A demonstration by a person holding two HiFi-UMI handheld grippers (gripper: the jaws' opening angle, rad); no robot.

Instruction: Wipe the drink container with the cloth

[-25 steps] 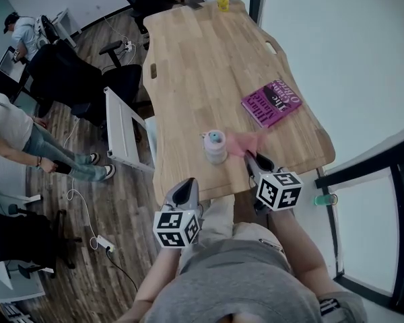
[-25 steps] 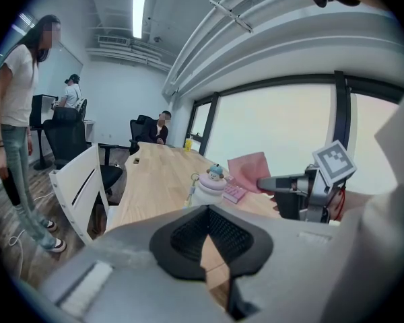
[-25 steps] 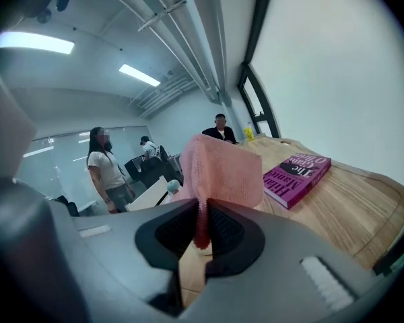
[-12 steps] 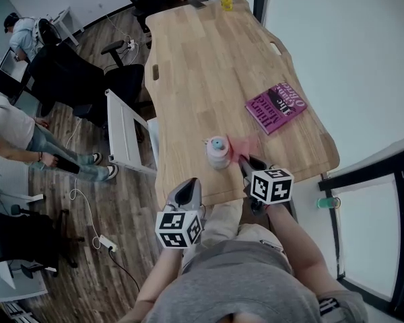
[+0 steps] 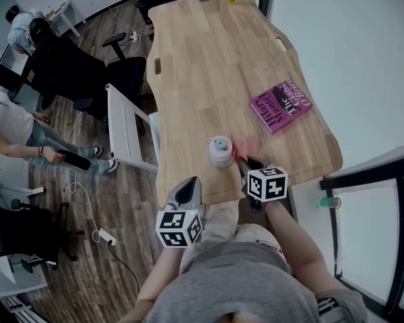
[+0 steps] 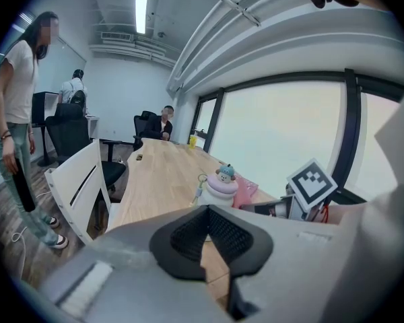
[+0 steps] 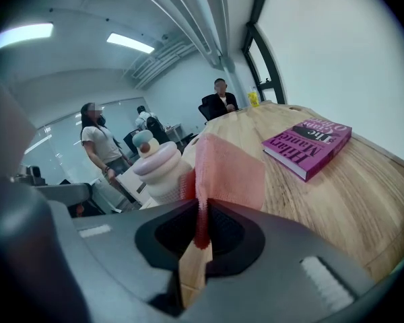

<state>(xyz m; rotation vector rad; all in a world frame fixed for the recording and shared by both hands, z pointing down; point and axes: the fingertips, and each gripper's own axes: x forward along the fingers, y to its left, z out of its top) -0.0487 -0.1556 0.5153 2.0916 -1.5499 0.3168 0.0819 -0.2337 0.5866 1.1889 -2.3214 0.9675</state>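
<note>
Head view, drink container: small, pale, round-bodied, blue on top; upright on the table, close to its near edge.
Head view, cloth: pink, just right of the drink container, its near end in the right gripper.
Head view, left gripper: at the table's near edge, apart from the drink container.
Head view, surface: long light-wood table of jointed strips with rounded corners; a magenta book lies flat well beyond the cloth.
Head view, room: dark plank floor, black office chairs, a white frame beside the table, a person standing at left.
Left gripper view, jaws: black ribbed faces pressed together, nothing between them.
Left gripper view, drink container: stacked bulging rings in pale lilac and white, a little figure in a teal hat as cap, a loop hanging at its side; the cloth shows behind its right flank.
Left gripper view, room: tall window along the table, strip light on a white ceiling.
Right gripper view, jaws: clamped on the cloth's lower edge.
Right gripper view, cloth: coarse open weave, pink with a redder fold, standing up from the jaws.
Right gripper view, drink container: smooth and glossy, just left of the cloth; whether they touch cannot be told.
Right gripper view, surface: wood grain runs lengthwise; the book lies right of the cloth, apart from it.
</note>
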